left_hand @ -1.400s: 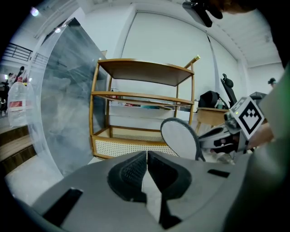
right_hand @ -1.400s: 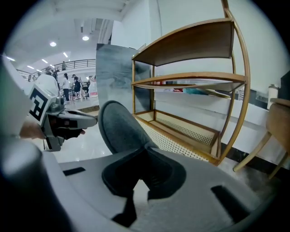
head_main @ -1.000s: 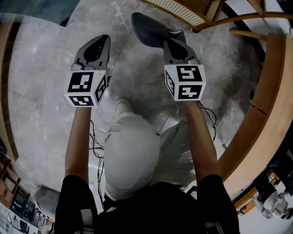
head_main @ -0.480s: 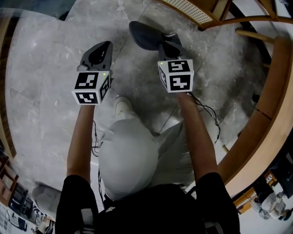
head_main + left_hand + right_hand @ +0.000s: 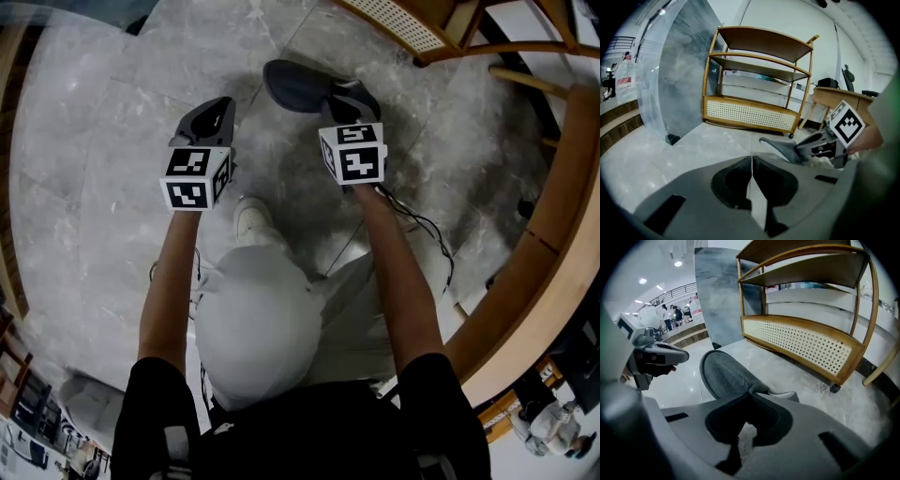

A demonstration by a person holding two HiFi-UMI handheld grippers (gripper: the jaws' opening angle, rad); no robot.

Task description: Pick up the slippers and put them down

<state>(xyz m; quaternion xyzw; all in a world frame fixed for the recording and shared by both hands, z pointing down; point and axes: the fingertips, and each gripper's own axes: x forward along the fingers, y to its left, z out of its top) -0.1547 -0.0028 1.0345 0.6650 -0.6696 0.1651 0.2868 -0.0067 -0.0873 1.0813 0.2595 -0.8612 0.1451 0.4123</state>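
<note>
Over the marble floor [image 5: 112, 141], before the wooden shelf's [image 5: 394, 23] bottom edge, the right gripper [image 5: 339, 96] is clamped on a grey slipper's [image 5: 295, 84] rear, toe outward, seemingly to lay it flat. The left gripper [image 5: 220, 108], jaws together, carries nothing.

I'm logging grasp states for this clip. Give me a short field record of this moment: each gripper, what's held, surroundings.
left gripper: fingers together, nothing between them
right gripper: shut on a dark grey felt slipper
slipper pose: toe points away from the person
floor: pale grey marble tiles
nearby: wooden shelf unit with a woven cane panel
</note>
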